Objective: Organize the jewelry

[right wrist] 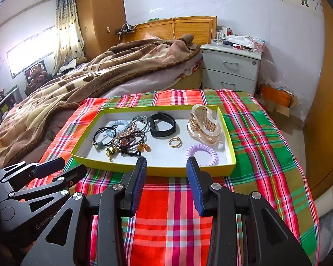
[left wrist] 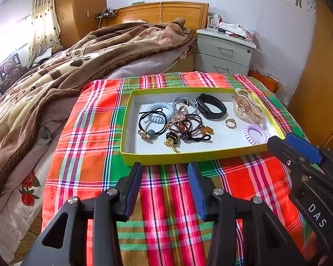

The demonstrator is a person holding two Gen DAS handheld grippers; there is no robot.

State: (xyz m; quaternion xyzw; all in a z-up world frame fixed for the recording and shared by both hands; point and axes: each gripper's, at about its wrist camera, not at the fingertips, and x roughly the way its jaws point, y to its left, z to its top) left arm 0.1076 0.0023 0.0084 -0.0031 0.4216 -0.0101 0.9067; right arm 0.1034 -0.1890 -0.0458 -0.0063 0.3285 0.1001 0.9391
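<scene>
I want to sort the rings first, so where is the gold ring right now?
In both views the gold ring lies on the tray floor, right of centre, between the black band and the purple coil tie.

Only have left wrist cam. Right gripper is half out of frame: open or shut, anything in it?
Observer: The right gripper is open, with nothing between its fingers.
Operator: Aimed at what?
Observer: It is aimed at the near rim of the yellow tray. The purple coil hair tie lies just beyond its right finger.
Operator: Anything low down to its right?
Observer: A white roll lies by the wardrobe.
</scene>
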